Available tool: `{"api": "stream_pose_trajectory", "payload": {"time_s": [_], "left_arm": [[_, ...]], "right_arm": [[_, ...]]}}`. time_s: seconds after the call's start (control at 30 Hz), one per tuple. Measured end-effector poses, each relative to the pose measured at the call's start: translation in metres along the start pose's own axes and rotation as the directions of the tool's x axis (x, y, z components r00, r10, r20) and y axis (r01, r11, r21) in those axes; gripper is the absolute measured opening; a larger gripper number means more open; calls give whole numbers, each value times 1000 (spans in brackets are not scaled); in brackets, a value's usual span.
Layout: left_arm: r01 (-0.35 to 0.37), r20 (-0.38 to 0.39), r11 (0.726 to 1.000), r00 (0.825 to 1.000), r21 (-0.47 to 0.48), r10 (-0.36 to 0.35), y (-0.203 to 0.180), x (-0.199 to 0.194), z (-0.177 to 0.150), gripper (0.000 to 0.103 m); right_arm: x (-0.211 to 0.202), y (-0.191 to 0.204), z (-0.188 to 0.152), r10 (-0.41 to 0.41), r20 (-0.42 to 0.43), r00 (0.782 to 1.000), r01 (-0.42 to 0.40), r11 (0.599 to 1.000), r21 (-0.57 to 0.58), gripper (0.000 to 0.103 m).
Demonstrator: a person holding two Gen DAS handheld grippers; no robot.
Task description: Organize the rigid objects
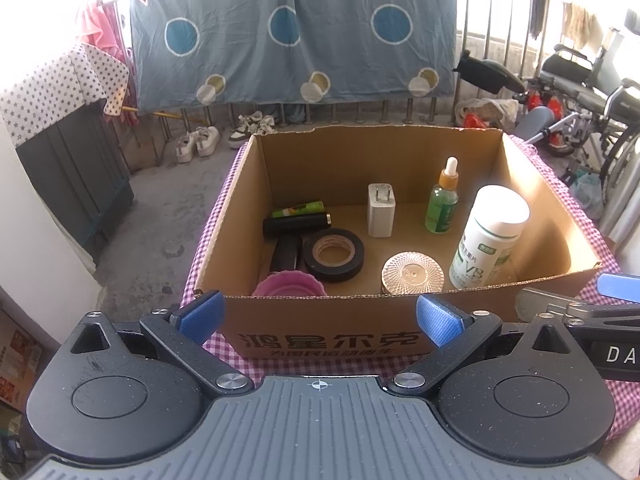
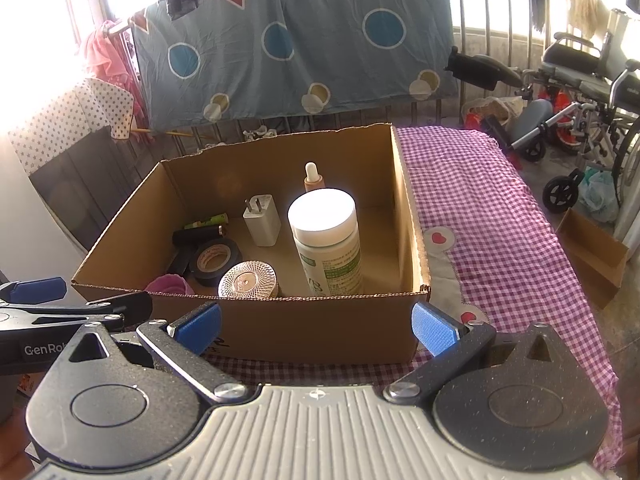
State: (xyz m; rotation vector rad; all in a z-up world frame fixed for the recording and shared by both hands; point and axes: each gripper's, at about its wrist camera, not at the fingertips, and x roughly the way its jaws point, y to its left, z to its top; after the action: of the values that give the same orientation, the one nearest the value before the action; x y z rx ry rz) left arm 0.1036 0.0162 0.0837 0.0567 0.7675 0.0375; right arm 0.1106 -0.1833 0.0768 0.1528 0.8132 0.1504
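Observation:
An open cardboard box [image 1: 324, 332] [image 2: 280, 328] stands on a checked cloth. In it are a white vitamin bottle [image 1: 490, 240] [image 2: 326, 240], a green dropper bottle [image 1: 444, 200], a white charger plug [image 1: 381, 210] [image 2: 262, 220], a black tape roll [image 1: 333, 255] [image 2: 216, 260], a round glass lid [image 1: 413, 274] [image 2: 248, 282], a pink cup [image 1: 288, 286], a black tube [image 1: 296, 224] and a green tube [image 1: 298, 209]. My left gripper [image 1: 320, 316] is open and empty before the box's near wall. My right gripper [image 2: 316, 326] is open and empty there too.
The purple checked cloth [image 2: 492, 216] stretches to the right of the box. A small cardboard box [image 2: 596, 256] sits on the floor at right. A wheelchair [image 2: 588, 80], a railing with a hung blue sheet [image 2: 296, 40], and shoes [image 1: 200, 142] lie beyond.

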Motion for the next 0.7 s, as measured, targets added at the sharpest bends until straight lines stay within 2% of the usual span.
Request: {"api": "stream_pose_trajectory", "payload": {"time_s": [0.7], "left_arm": [[6, -4, 1000, 1000, -5, -6, -2, -1, 0, 102]], "right_arm": [[-2, 1, -1, -4, 1, 1000, 4, 1000, 3, 103]]}}
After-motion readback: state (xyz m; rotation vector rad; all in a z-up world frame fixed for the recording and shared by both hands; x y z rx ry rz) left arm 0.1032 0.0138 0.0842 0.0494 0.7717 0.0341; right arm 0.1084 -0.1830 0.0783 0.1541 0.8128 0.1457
